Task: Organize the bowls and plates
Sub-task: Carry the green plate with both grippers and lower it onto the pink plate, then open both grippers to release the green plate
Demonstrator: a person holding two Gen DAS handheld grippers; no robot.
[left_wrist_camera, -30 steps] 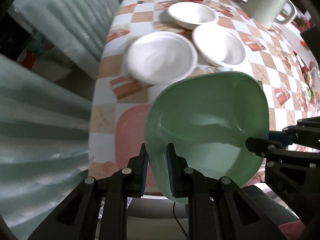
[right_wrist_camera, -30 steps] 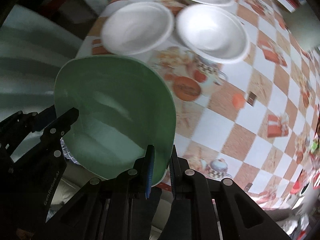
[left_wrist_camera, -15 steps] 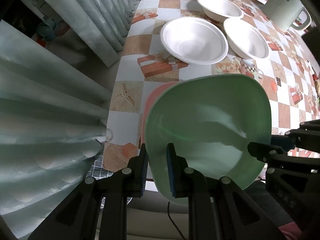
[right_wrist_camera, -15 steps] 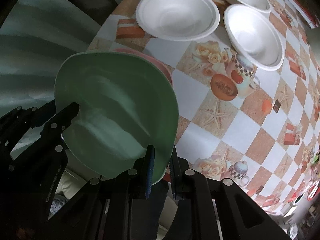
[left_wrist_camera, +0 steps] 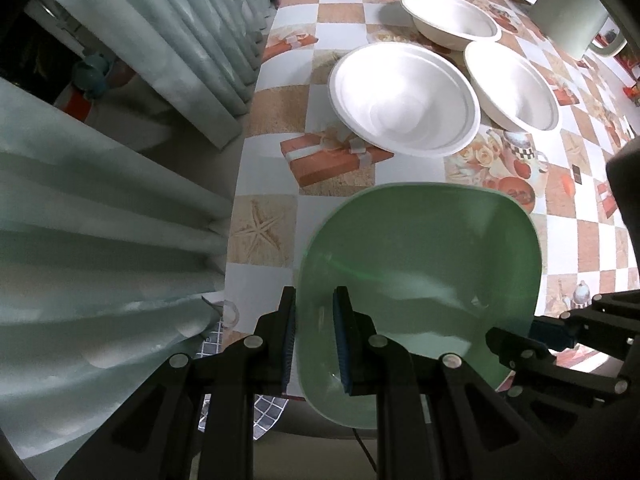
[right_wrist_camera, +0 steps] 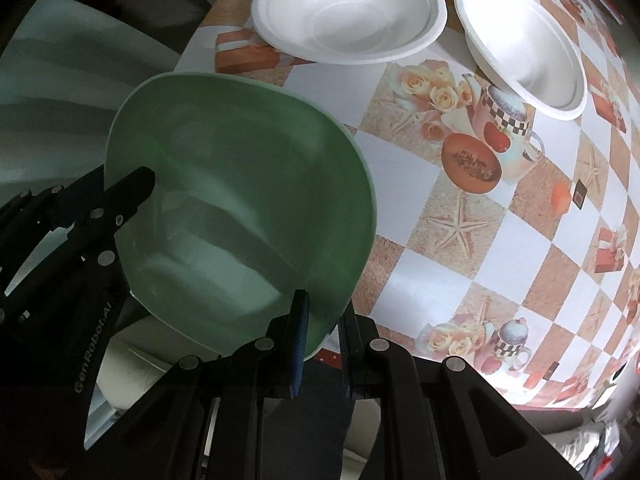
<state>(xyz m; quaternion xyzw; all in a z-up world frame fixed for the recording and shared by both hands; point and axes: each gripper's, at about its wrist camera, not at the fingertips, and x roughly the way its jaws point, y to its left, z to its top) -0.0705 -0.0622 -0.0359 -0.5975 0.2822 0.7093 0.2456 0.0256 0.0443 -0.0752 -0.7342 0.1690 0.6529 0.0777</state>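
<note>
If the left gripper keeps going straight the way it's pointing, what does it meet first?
Probably the tablecloth near the table's edge. The left gripper is shut on the green plate's rim; depth is unclear.

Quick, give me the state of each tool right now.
Left tool: closed on the rim of the green plate.
Right tool: closed on the opposite rim of the same green plate.

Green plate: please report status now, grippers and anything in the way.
Left gripper and right gripper both shut on green plate rim. Plate over table edge. White bowls beyond, apart from it.
</note>
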